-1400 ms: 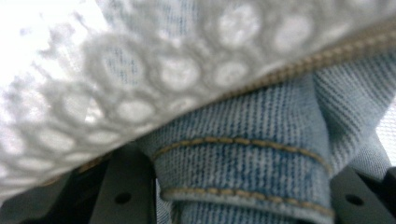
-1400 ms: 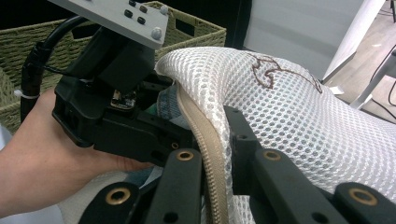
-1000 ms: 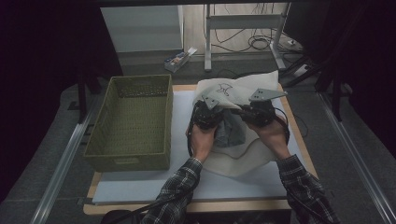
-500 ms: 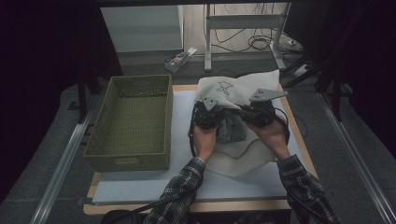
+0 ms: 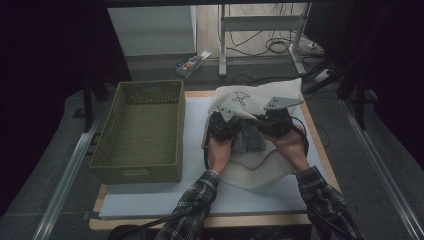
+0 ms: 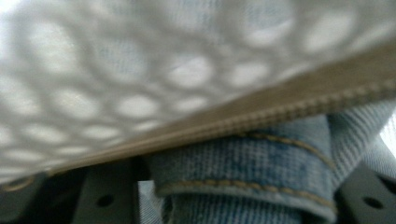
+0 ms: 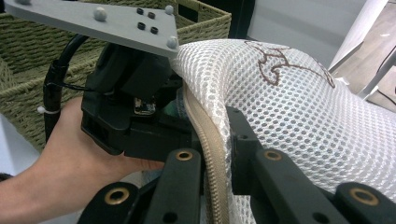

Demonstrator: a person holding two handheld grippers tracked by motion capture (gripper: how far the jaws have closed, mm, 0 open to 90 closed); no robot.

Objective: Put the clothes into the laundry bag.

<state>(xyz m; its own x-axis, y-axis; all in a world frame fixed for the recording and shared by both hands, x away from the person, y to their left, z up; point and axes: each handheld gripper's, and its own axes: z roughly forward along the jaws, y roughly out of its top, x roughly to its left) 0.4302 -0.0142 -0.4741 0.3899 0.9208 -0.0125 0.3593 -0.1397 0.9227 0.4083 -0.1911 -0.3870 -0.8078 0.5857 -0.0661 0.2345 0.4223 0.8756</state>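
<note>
My wooden desk (image 5: 320, 150), covered with a pale blue-white mat (image 5: 195, 112), carries everything. On its left half stands the big rectangular woven green basket (image 5: 142, 130), empty as far as I see. On the right half, toward the far edge, lies the white mesh laundry bag with a beige zipper (image 5: 270, 92), and the folded blue denim garment (image 5: 248, 141) sits at its mouth, between my two hands.

I judge the step in hand is putting the denim into the bag. My right gripper (image 7: 215, 161) has its fingers closed on the zipper edge of the bag, holding the mouth. My left gripper (image 5: 223, 125) is just beside it; its camera looks under the mesh onto the denim, which lies between its fingers, but I cannot tell if they press it or stand apart.

Next, I think, the mouth must go higher and wider while the denim is pushed deeper, because the mesh droops over the opening. The two grippers are very near, so they may knock together. The basket is well apart.
</note>
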